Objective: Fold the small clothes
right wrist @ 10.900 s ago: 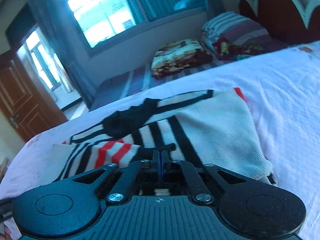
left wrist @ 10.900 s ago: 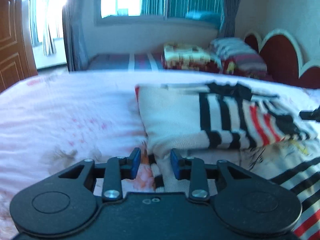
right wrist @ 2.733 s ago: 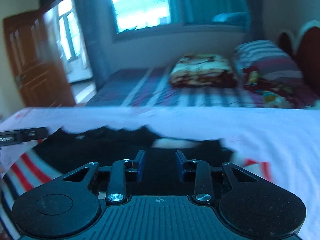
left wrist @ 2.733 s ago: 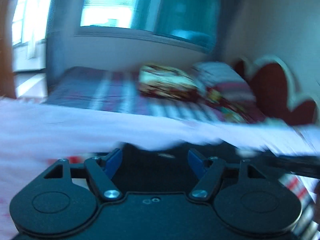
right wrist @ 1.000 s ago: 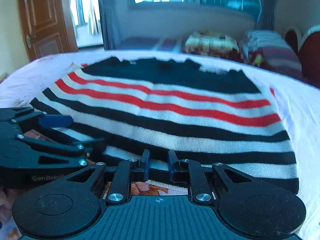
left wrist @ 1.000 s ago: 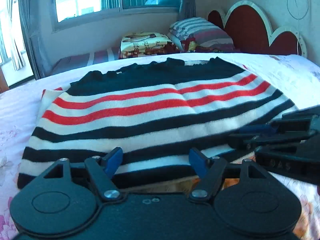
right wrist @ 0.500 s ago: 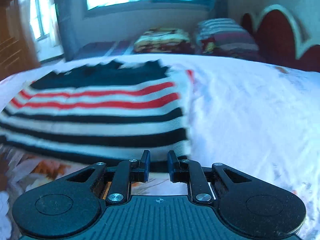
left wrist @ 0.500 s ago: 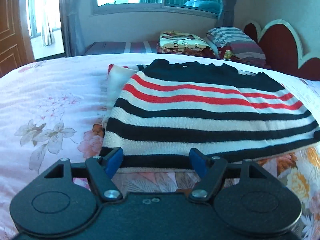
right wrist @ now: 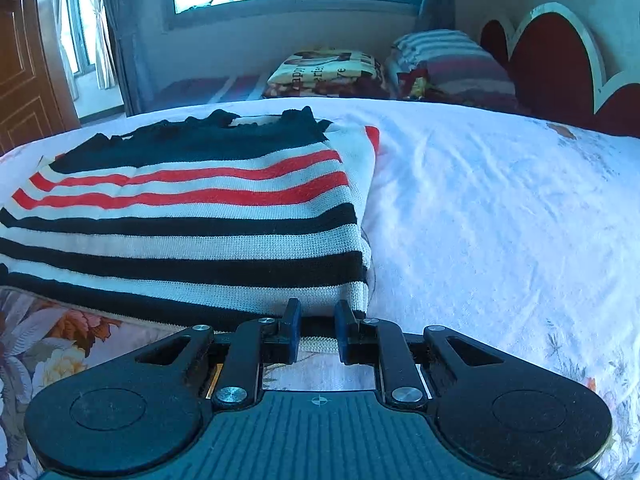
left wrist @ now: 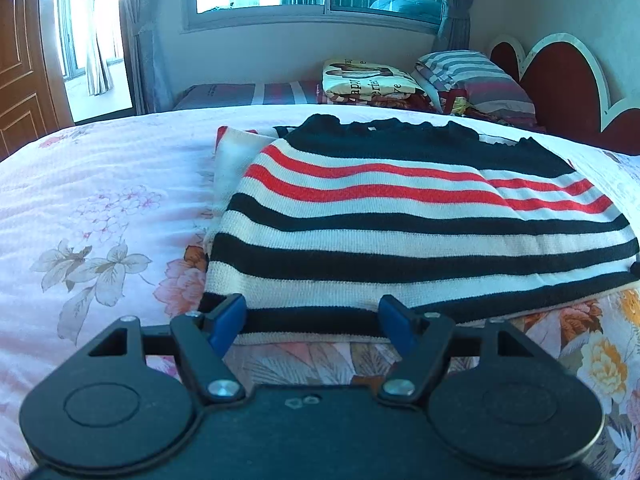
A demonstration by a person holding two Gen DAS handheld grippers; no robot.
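Note:
A folded sweater (left wrist: 400,236) with black, white and red stripes lies flat on the bed, its black collar at the far side. In the left wrist view my left gripper (left wrist: 312,316) stands wide open at the sweater's near left corner, with the black hem lying between its blue pads (left wrist: 228,314), untouched. The right wrist view shows the same sweater (right wrist: 192,220) from its near right corner. There my right gripper (right wrist: 318,316) has its pads a narrow gap apart over the hem edge, pressing on nothing.
The bed sheet (left wrist: 100,208) is pink-white with flower prints and spreads wide to the left, and to the right (right wrist: 500,216). Behind the bed are a second bed with a folded blanket (left wrist: 368,80) and pillows (left wrist: 476,76), a red headboard (right wrist: 560,64) and a window.
Over the last second both grippers slid apart along the near hem, left toward the left corner, right toward the right corner. Each has left the other's view. The sweater lies still.

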